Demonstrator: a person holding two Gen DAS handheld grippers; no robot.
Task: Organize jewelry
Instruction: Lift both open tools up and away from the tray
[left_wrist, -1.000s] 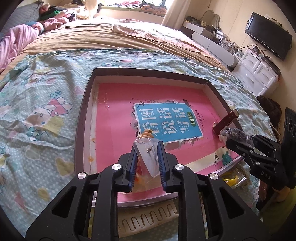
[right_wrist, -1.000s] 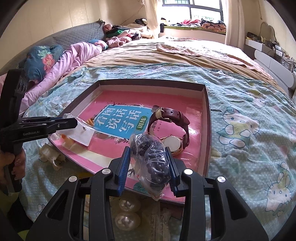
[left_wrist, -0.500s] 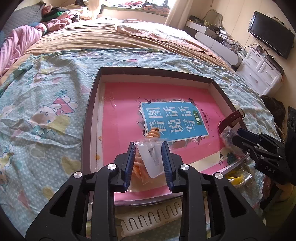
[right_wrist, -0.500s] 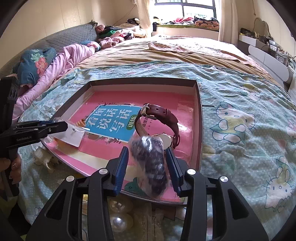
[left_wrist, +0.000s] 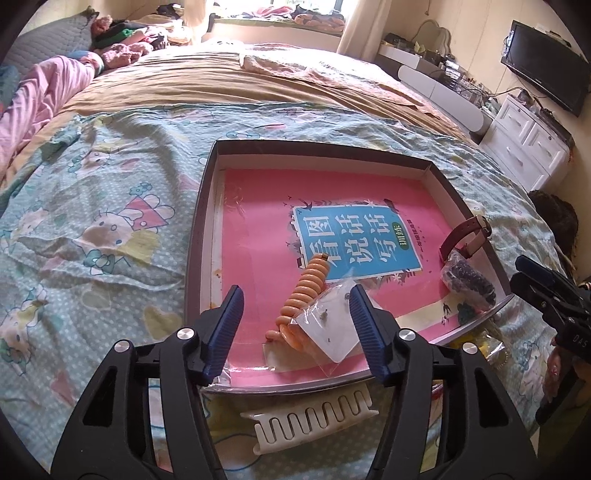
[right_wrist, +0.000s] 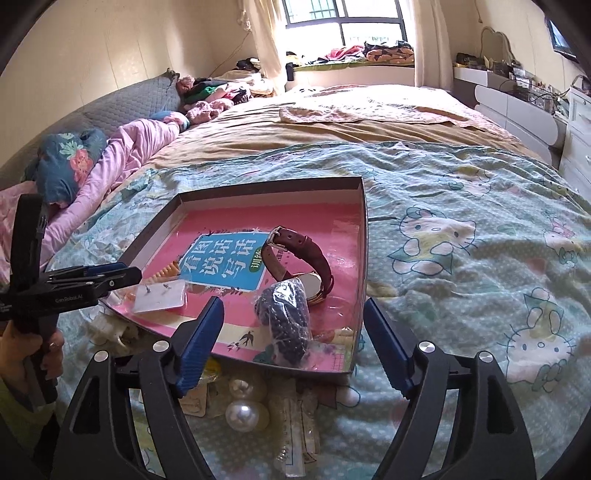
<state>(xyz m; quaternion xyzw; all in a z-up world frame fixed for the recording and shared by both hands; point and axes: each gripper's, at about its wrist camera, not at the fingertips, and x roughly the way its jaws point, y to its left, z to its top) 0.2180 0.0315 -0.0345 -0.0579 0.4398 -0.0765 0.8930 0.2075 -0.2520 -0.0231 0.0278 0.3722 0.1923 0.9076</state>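
A shallow dark-rimmed tray (left_wrist: 199, 236) lined with a pink book lies on the bed. My left gripper (left_wrist: 297, 326) hangs over its near edge with jaws opening. Between them a small clear earring bag (left_wrist: 325, 328) rests on an orange coil bracelet (left_wrist: 308, 291), its corner beside the right pad, not pinched. My right gripper (right_wrist: 293, 343) is also opening over the tray's near right corner (right_wrist: 364, 236). A bag of dark beads (right_wrist: 286, 317) lies free between its fingers, against a brown-strapped watch (right_wrist: 299, 254). The earring bag (right_wrist: 160, 295) shows under the left gripper (right_wrist: 125, 275).
A white hair claw (left_wrist: 310, 421) lies on the cartoon-print cover just before the tray. Large pearls (right_wrist: 243, 410) and clear packets sit below the right gripper. A yellow item in a bag (left_wrist: 487, 350) lies by the tray's right corner. A pink quilt (right_wrist: 129, 155) is at the left, a white dresser (left_wrist: 528, 155) at the right.
Both grippers have gone from shut to open. The earring bag dropped onto the orange coil and the bead bag settled in the tray beside the watch. The right gripper drew back slightly.
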